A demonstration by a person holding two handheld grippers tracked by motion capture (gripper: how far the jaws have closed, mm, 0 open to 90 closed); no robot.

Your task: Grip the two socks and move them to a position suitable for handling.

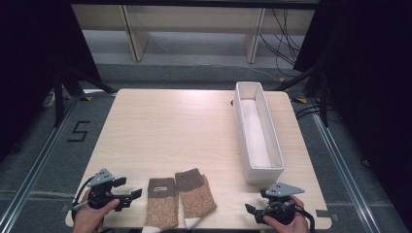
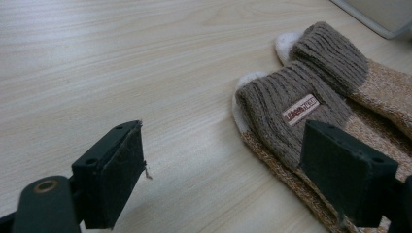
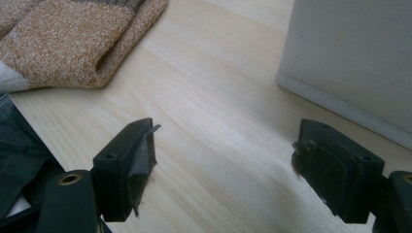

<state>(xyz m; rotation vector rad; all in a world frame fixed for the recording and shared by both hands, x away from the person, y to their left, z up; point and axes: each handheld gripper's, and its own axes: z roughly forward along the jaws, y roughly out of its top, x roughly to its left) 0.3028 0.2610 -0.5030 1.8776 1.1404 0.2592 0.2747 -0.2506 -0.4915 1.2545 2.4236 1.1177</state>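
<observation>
Brown socks point(image 1: 177, 201) lie untouched on the tabletop point(image 1: 160, 131); both tools, left point(image 1: 135, 194) and right point(image 1: 248, 208), gape wide open, empty, so nothing's started.

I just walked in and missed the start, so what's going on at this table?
A person sits at a wooden table holding a two-jaw gripper in each hand. Both the left gripper and the right gripper are open and hold nothing. Two brown socks lie side by side at the near edge between them, untouched. The left gripper points at the socks. A long white box stands empty on the right side of the table.
</observation>
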